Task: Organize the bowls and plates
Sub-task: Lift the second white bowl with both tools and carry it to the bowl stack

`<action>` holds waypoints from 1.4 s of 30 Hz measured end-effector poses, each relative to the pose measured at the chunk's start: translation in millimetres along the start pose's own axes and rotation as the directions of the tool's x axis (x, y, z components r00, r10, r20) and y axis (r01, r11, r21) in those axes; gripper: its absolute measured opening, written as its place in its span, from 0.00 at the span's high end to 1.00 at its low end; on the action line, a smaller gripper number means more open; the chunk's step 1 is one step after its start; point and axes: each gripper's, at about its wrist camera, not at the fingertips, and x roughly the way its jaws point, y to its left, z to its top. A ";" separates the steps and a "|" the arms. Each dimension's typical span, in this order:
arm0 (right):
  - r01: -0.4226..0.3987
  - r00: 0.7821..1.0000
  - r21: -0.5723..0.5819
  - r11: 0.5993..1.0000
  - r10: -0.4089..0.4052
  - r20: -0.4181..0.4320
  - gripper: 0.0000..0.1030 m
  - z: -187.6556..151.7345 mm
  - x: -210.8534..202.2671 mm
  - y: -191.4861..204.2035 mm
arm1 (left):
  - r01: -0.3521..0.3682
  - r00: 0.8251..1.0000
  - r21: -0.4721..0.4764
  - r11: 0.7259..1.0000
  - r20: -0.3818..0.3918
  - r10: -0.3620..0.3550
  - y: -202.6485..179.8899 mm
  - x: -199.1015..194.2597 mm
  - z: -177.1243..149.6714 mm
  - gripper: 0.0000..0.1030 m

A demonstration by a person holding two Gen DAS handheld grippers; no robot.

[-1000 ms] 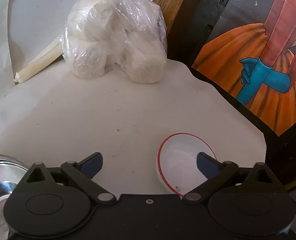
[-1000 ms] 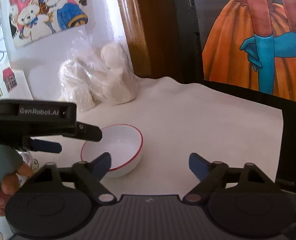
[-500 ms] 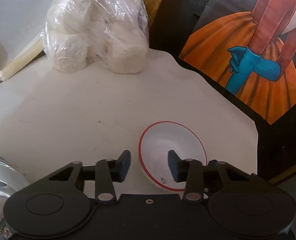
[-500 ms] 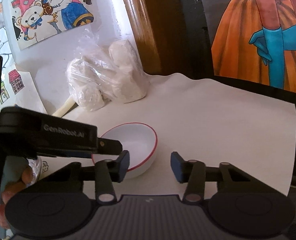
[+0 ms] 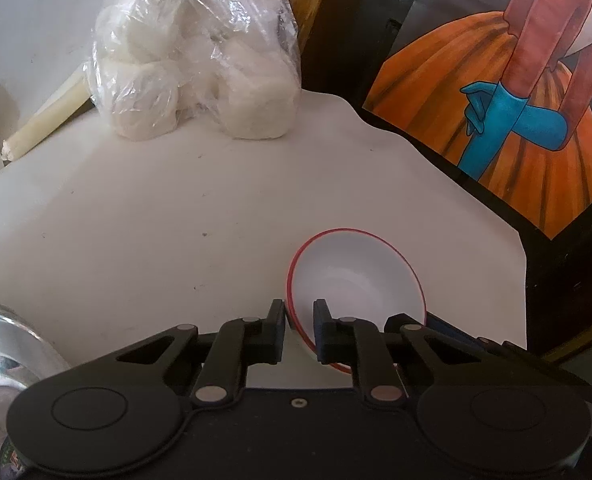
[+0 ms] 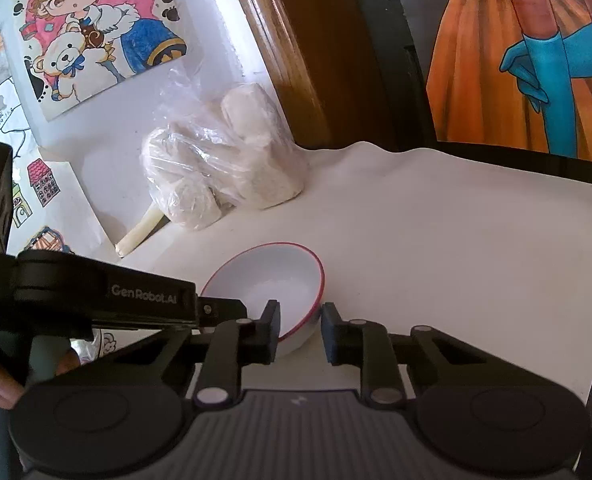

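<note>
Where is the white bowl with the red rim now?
In both wrist views the white bowl sits on the white table cover, near its front right part, with each claw's closing jaws straddling its rim, well in front of the plastic bag.

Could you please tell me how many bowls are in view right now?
2: a red-rimmed white bowl on the white sheet, and a metal bowl at the left wrist view's left edge, partly cut off. Others may lie outside the frames.
</note>
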 end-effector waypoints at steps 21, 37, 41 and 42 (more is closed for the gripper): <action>-0.085 0.991 0.007 0.996 0.083 0.103 0.82 -0.1 -65.0 23.9 | 0.017 0.997 0.029 0.999 0.070 -0.019 -4.3 -79.2 -18.5 0.87; -0.131 0.973 -0.069 0.989 0.142 0.184 0.82 -14.3 -146.1 73.6 | 0.077 0.976 0.012 0.997 0.205 -0.078 1.0 -190.1 -64.2 0.87; -0.146 0.966 -0.092 0.985 0.162 0.200 0.82 -22.0 -164.3 87.3 | 0.089 0.967 0.009 0.996 0.240 -0.089 6.3 -213.9 -80.1 0.87; -0.153 0.964 -0.099 0.983 0.170 0.203 0.82 -25.0 -169.0 91.2 | 0.094 0.964 0.006 0.996 0.248 -0.092 9.2 -219.0 -84.6 0.87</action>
